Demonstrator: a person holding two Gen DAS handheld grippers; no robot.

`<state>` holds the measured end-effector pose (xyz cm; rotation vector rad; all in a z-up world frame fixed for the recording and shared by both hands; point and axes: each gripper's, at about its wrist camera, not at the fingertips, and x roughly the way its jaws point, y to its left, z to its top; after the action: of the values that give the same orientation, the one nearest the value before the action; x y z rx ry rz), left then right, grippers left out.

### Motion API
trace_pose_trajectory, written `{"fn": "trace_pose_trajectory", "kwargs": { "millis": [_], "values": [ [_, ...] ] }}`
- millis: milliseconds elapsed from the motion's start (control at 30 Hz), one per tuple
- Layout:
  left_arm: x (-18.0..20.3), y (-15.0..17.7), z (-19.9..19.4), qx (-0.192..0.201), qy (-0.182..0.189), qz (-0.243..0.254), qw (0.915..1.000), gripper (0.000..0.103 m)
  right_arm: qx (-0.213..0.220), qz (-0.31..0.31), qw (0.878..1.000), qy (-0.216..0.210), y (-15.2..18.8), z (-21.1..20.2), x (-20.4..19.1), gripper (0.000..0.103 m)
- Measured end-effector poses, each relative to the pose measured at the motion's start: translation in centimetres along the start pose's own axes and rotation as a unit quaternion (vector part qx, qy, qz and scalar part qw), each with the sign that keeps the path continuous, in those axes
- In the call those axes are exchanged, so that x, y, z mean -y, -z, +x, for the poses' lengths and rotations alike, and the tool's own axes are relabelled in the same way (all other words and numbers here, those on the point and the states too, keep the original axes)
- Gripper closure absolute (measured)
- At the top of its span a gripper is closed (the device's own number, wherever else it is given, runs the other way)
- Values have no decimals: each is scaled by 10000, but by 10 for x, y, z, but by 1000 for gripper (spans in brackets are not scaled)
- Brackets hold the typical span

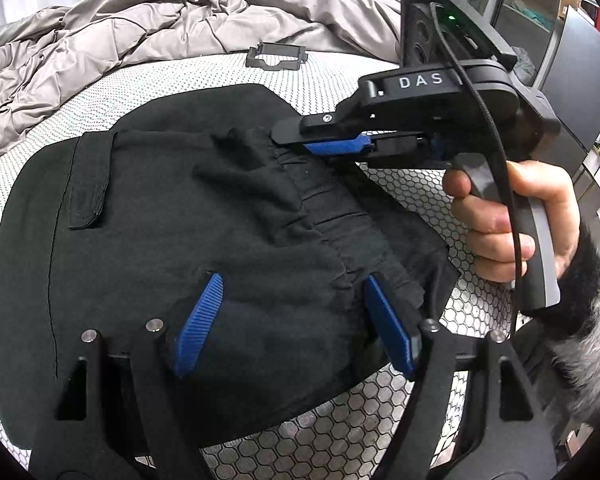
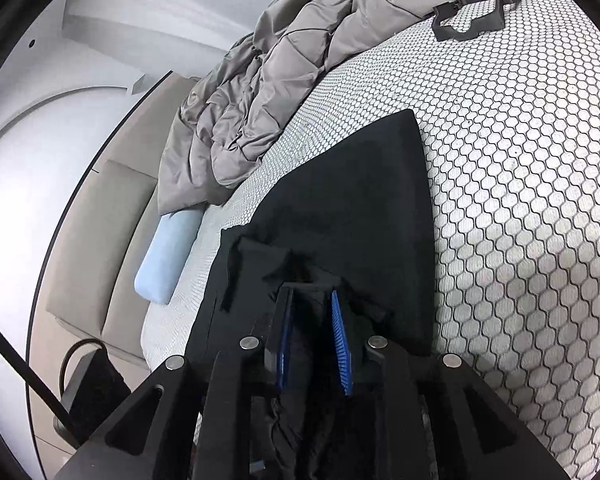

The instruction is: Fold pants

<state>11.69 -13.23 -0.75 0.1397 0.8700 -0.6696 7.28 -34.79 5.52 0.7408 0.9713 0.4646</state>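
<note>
Black pants (image 1: pixel 148 216): folded, lying on the honeycomb-patterned bed (image 1: pixel 340 432). Our left view alone shows the hand (image 1: pixel 512 220) gripping the right gripper (image 1: pixel 296 140) handle, jaws level at the waistband. Our right view alone shows a blue pillow (image 2: pixel 168 256). We cannot tell the pants' long axis. Left gripper (image 1: pixel 296 320) jaws spread, straddling waistband fabric; right jaws narrowly parted, fabric between.

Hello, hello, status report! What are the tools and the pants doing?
Left tool open, straddling the waistband. Right tool slightly parted over bunched fabric, grip unclear. Black pants partly folded on the bed. Black bracket clear of them.
</note>
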Motion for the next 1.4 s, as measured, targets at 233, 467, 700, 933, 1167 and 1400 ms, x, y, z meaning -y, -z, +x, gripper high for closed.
{"fn": "trace_pose_trajectory", "kwargs": {
  "millis": [233, 467, 700, 933, 1167, 1400],
  "values": [
    [2, 1, -1, 10, -33, 36, 10000, 30, -284, -234, 9993, 29, 17, -6, -7, 83],
    [4, 1, 0, 6, -91, 20, 10000, 30, -327, -409, 9986, -35, 20, 1, -15, 82],
    [1, 2, -3, 75, -104, -29, 9999, 30, 638, -835, 9929, 563, 13, -13, -39, 94],
    [5, 2, 0, -5, -123, 92, 9999, 29, 164, -297, 9955, 881, 9, -1, -6, 87],
    [-4, -1, -20, 142, -150, 28, 9998, 29, -51, -576, 9982, 137, 30, -37, -14, 79],
    [-10, -1, -9, 33, -357, -116, 9993, 29, -374, -428, 9982, -193, 36, -24, -8, 79]
  ]
}}
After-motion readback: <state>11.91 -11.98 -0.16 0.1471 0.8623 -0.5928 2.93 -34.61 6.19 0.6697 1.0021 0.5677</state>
